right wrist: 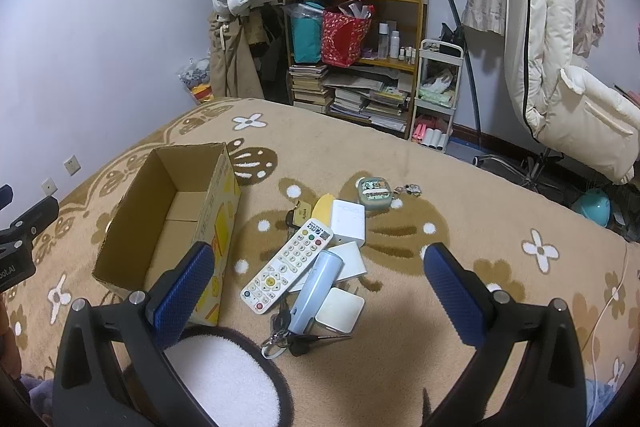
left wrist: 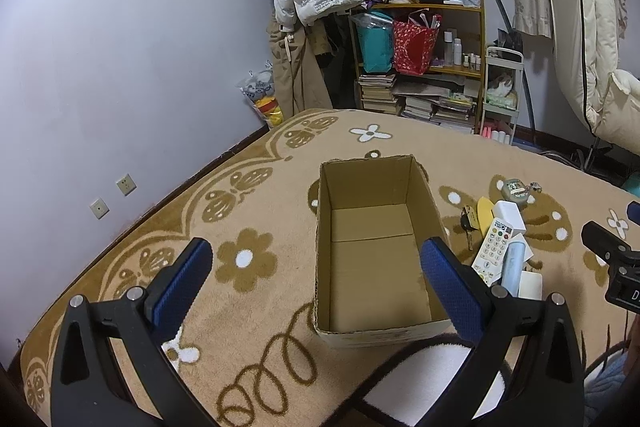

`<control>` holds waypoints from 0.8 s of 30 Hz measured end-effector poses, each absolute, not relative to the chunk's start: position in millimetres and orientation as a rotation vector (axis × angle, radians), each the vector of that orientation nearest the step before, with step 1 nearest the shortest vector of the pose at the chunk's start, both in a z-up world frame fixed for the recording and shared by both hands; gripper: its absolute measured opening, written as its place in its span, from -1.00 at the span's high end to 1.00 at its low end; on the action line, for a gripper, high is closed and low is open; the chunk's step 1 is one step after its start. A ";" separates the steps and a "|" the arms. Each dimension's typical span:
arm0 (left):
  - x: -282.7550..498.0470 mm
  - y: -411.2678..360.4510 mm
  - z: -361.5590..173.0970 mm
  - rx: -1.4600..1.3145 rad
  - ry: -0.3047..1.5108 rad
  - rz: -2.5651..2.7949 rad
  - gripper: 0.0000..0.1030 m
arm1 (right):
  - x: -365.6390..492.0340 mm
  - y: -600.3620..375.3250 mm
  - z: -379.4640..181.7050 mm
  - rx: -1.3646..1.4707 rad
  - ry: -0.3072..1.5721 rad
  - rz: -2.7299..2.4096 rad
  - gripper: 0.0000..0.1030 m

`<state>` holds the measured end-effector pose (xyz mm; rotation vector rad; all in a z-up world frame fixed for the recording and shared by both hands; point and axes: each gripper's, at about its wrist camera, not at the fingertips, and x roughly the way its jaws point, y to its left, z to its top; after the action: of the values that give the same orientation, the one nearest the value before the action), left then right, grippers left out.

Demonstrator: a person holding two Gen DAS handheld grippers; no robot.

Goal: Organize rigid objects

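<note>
A: Open brown cardboard box (right wrist: pixel 168 223) sits empty on the tan flowered blanket (right wrist: pixel 400 163); nothing packed yet.

B: Everything's left: the white remote control (right wrist: pixel 286 263), pale blue tube (right wrist: pixel 316 291) and white chargers (right wrist: pixel 348 223) are piled at its three o'clock. Left claw (left wrist: pixel 316 291) and right claw (right wrist: pixel 320 291) are both spread (holding nothing).

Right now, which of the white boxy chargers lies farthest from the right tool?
The upright white charger marked 120, beside the green round case; the other two lie flatter, nearer, by the blue tube.

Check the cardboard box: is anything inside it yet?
Nothing shows inside the cardboard box: the left wrist view shows bare floor flaps. The near right corner is hidden behind a blue finger pad, so that spot cannot be confirmed.
</note>
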<state>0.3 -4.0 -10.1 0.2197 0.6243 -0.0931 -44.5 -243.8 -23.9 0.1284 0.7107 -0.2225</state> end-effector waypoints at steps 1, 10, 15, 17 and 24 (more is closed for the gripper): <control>0.5 -4.0 -9.9 0.220 0.625 -0.093 -1.00 | -44.4 -243.6 -24.2 0.129 0.712 -0.221 -1.00; 0.7 -3.8 -9.6 0.221 0.625 -0.093 -1.00 | -44.4 -243.8 -23.7 0.128 0.712 -0.222 -1.00; 0.1 -4.1 -9.7 0.219 0.625 -0.093 -1.00 | -44.1 -242.6 -24.1 0.130 0.712 -0.224 -1.00; 0.8 -4.1 -9.2 0.221 0.625 -0.093 -1.00 | -44.6 -244.4 -23.0 0.129 0.711 -0.222 -1.00; 0.6 -4.3 -9.1 0.221 0.625 -0.093 -1.00 | -44.8 -244.2 -23.5 0.129 0.712 -0.222 -1.00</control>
<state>0.6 -4.3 -9.1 0.2213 0.6248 -0.0928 -44.8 -244.2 -23.5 0.1294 0.7118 -0.2225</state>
